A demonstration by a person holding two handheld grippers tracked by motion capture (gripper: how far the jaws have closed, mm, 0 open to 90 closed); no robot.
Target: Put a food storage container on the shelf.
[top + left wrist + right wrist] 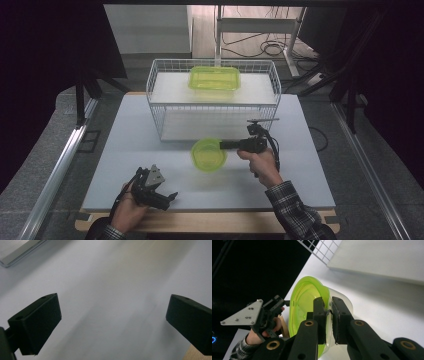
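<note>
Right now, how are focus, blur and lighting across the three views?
High view: dark surrounds, evenly lit white table, round green plastic bowl sharp enough. Left gripper view: the table surface is smeared with motion blur behind the open left gripper. Right gripper view: tilted, the right gripper and bowl rim crisp, background black.

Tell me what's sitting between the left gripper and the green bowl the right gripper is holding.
Nothing: in the high view, only bare table top separates the left gripper from the green bowl held by the right gripper.
</note>
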